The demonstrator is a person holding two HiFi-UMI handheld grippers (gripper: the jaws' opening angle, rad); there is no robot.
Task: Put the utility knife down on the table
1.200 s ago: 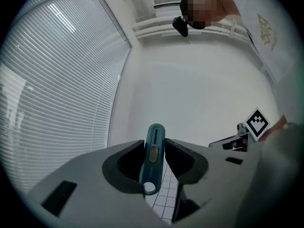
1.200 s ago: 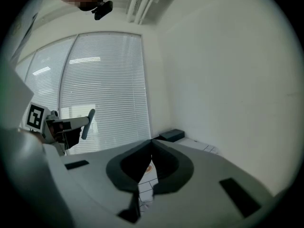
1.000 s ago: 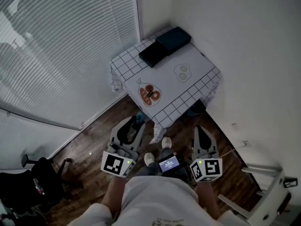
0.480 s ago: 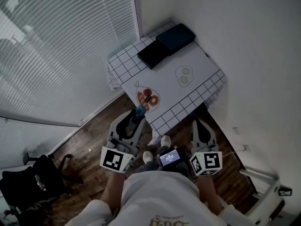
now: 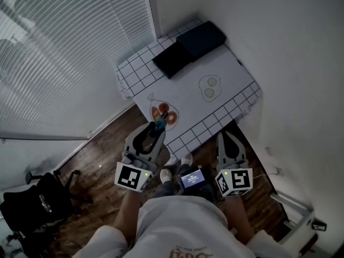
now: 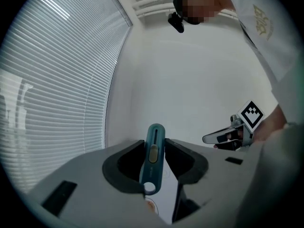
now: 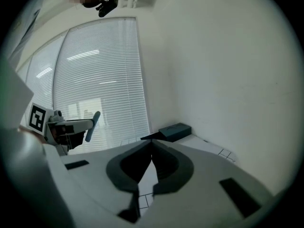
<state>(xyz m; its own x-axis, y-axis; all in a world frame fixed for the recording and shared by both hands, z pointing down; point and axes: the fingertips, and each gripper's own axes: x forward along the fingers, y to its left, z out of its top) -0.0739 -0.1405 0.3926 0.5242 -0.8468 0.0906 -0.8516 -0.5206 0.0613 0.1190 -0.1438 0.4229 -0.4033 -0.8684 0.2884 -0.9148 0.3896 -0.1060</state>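
The left gripper [image 5: 155, 131] is clenched on the utility knife [image 6: 154, 156]. In the left gripper view the teal handle stands pinched between the two dark jaw pads, its hanging hole at the root of the jaws and its rounded far end poking out past the tips. The knife's long axis therefore runs along the jaws, pointing away from the person toward the table [image 5: 228, 69]. From the head view, that far end lies over the table's near-left edge, just beside an orange-and-dark patch [image 5: 163, 113] on the checked cloth; how high it is above the cloth cannot be told. The left gripper's camera looks at wall and blinds more than at tabletop, so the knife is probably pitched upward, not level with the surface. The right gripper [image 7: 152, 148] has its jaws pressed together on nothing and hangs just off the table's near edge, farther right, well apart from the knife. Two dark boxes [image 5: 188, 50] sit at the far end, and an egg-like outline [image 5: 209, 85] marks the middle, leaving bare cloth between them and the near edge. The set-down likely means carrying the left gripper a little farther over that bare cloth, tipping the handle flat and lowering it before the jaws release.
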